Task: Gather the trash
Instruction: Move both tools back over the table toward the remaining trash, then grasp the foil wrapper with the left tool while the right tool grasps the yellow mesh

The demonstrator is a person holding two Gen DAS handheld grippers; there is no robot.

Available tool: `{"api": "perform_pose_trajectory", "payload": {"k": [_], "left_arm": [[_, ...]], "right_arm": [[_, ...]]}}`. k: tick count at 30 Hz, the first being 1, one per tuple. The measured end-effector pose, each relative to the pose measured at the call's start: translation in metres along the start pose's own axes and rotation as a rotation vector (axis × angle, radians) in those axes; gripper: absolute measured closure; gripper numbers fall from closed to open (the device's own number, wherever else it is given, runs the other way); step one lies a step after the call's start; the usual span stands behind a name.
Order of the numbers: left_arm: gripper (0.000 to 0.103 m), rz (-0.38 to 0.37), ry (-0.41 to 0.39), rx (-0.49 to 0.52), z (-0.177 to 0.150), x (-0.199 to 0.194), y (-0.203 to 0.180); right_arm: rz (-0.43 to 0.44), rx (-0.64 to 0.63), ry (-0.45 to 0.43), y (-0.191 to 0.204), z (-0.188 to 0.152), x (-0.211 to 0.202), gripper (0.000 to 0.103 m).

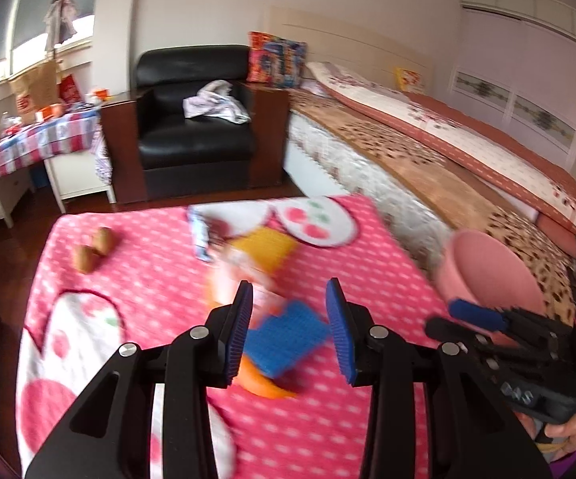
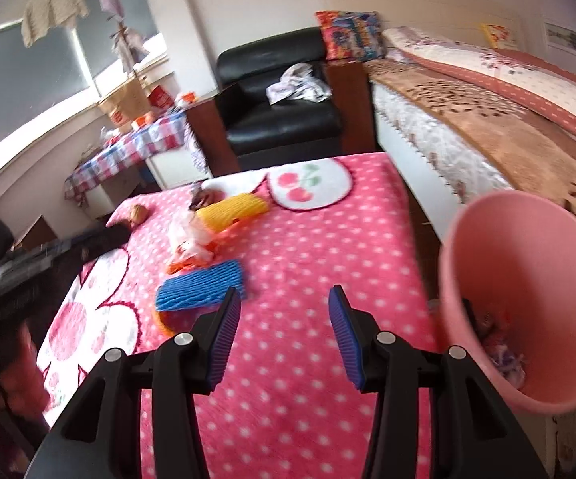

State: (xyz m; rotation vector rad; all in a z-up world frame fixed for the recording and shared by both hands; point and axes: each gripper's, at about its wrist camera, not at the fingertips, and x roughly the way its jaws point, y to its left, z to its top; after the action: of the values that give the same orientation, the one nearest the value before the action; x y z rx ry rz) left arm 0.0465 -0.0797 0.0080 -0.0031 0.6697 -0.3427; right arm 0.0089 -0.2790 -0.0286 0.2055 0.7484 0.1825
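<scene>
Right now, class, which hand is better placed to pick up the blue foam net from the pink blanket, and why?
Probably the left. The left gripper is open with the blue foam net in line between its fingers, while the right gripper points at bare pink blanket, the net off to its left.

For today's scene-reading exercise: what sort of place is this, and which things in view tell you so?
Most likely a bedroom in a home: a made bed with a floral quilt along one side, a black leather armchair beside it, and white wardrobe doors behind.
</scene>
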Motion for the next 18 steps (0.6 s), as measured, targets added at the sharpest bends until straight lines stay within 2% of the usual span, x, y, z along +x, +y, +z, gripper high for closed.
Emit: {"api": "perform_pose_trajectory", "payload": {"k": [3,8,14,18], "left_arm": [[0.065,0.041,-0.003,-0.040,0.015,0.014,0.033],[0.065,0.069,0.050,-0.092,0.038,0.059,0.073],[0.065,0.054,0.145,-0.114,0.049,0.120,0.092],[0.065,0.063,0.184,-0.109,0.046,0.149,0.095]], "right_arm": [[0.006,-0.034,0.013,0.010,0.005,0.014,0.058],[0.009,-0.043,0.017,0.014,0.014,0.032,0.058],[0.017,-0.040,0.033,0.014,0.030,0.057,0.058],[0.055,0.001,0.065,0.012,0.042,0.078,0.058]]}}
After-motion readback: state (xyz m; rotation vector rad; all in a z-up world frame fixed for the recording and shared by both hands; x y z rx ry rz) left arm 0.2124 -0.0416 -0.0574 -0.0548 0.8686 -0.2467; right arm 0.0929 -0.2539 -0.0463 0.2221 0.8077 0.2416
